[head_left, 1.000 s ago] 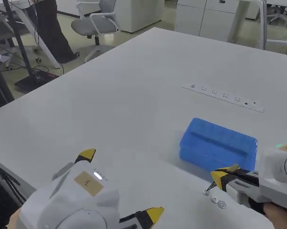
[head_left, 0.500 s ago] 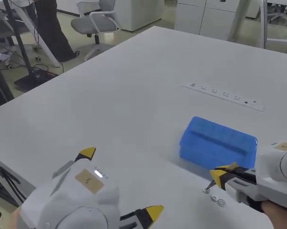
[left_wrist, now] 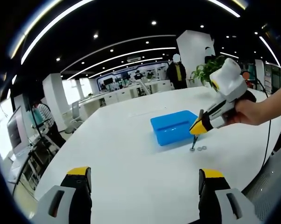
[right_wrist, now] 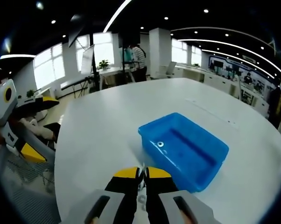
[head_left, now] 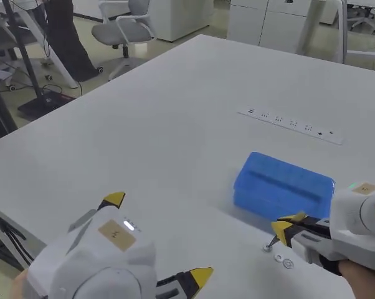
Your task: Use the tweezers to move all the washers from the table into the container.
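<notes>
The right gripper [head_left: 286, 225] has its yellow-tipped jaws pressed nearly together on a pair of tweezers [left_wrist: 194, 140], which slant down from it until their tip meets the white table [head_left: 175, 124]. In the right gripper view the two jaws stand almost touching, with a thin strip of metal between them. A person's hand [left_wrist: 247, 110] grasps this gripper from behind in the left gripper view.

Loose washers [head_left: 283, 261] lie on the table just beside the tweezers' tip, near the table's front edge. Whether the tip is touching one of them cannot be made out.

The blue container [head_left: 284, 187] sits just beyond the washers, open side up and close to the right gripper. In the right gripper view, a single washer [right_wrist: 160, 144] rests on its floor near the corner closest to the jaws.

The left gripper [left_wrist: 144, 175] hangs well apart from the work at the near left of the table. Its jaws are spread wide with nothing between them, and it faces across the bare tabletop toward the container and the other gripper.

Farther back on the table, beyond the container, a flat power strip [head_left: 291, 125] lies set into the surface. An office chair [head_left: 122, 28] stands on the floor past the table's far left edge.
</notes>
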The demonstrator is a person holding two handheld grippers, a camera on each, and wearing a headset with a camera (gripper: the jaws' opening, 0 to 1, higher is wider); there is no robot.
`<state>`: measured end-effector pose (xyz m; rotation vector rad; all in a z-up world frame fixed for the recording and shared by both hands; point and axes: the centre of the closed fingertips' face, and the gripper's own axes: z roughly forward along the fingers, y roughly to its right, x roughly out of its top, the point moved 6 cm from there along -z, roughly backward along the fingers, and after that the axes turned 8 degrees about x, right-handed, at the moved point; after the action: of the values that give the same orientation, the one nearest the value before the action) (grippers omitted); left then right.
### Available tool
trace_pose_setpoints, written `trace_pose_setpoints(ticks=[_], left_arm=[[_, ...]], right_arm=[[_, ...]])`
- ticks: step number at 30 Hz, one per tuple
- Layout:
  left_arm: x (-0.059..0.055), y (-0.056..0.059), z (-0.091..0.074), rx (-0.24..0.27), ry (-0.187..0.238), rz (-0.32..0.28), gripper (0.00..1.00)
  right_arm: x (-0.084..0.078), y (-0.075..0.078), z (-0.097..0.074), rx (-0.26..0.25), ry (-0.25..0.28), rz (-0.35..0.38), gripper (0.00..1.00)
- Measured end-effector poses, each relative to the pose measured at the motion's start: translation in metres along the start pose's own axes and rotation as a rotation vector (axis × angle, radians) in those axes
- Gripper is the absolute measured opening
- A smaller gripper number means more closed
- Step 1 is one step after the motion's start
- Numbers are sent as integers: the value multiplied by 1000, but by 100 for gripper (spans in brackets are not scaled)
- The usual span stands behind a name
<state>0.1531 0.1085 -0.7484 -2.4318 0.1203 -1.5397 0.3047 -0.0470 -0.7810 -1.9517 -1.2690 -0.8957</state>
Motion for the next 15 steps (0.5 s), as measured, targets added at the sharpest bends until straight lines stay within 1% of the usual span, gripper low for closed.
trace_pose_setpoints(ticks=[2,5,8,9,11,12,15], left_arm=[[0,0,0,-1,-2,2,98],[0,1,0,-1,-2,3,98],[0,0,0,0,-3,2,98],[0,0,0,0,-3,2,98],[0,0,0,0,-6,5,98],[0,0,0,0,-5,5,98],[-1,0,1,0,-7,6,98]], right_arm=[[1,1,-1,5,5,12,1],[7,2,-4,11,29,36,1],[17,4,-10,14,71,52,1],[19,4,-11,14,76,51,1],[27,6,-14,4,96,44,1],[35,11,-17,-7,122,42,1],[47,20,-20,-30,159,49,1]])
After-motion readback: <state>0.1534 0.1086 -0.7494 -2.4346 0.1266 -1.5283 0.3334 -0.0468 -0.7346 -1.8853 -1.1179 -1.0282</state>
